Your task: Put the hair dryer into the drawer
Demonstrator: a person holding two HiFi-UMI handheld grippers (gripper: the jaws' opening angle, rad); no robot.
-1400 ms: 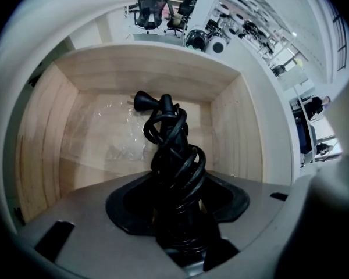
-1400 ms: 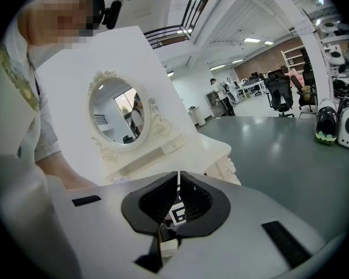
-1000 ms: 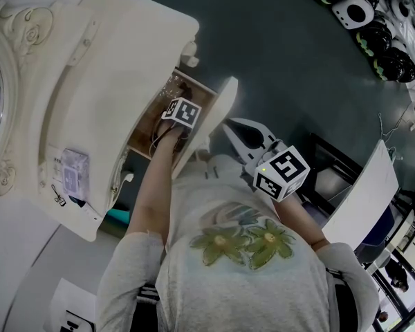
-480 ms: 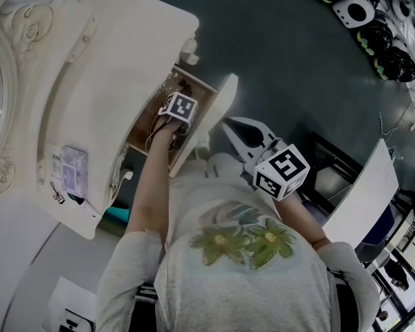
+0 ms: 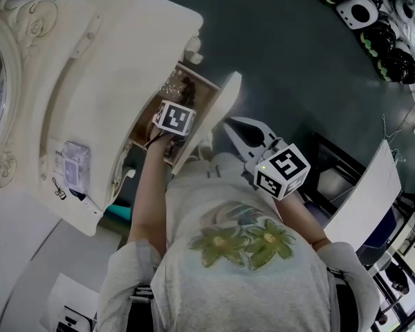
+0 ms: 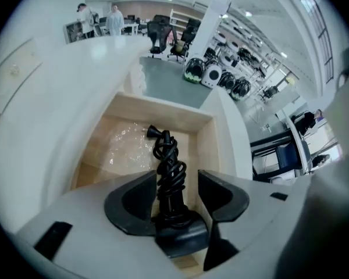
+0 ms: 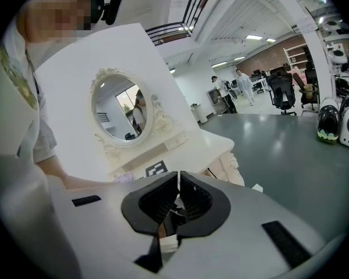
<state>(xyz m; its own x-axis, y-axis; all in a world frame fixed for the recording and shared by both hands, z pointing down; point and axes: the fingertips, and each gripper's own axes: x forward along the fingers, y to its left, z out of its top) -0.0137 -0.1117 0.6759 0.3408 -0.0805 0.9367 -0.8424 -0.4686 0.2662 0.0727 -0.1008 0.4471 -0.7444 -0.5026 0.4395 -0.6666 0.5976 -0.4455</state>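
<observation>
The black hair dryer (image 6: 177,231) lies in the open wooden drawer (image 6: 163,106) of the white dressing table (image 5: 117,68), its coiled black cord (image 6: 168,158) stretched toward the drawer's back. My left gripper (image 6: 177,182) hangs just above the dryer's body, open, with the jaws apart on either side of the cord. In the head view its marker cube (image 5: 174,118) sits over the drawer's opening. My right gripper (image 5: 236,133) stays outside, beside the drawer front (image 5: 213,116), shut with nothing between its jaws (image 7: 178,182).
The dressing table carries an oval mirror (image 7: 121,110) and a small packet (image 5: 75,168) on its top. Several black-and-white helmet-like objects (image 5: 373,19) stand on the dark floor at the far right. A white board (image 5: 363,196) leans at the right.
My left gripper's cube has drawn back down and left, toward the person, from deeper over the drawer. The right gripper has stayed where it was.
</observation>
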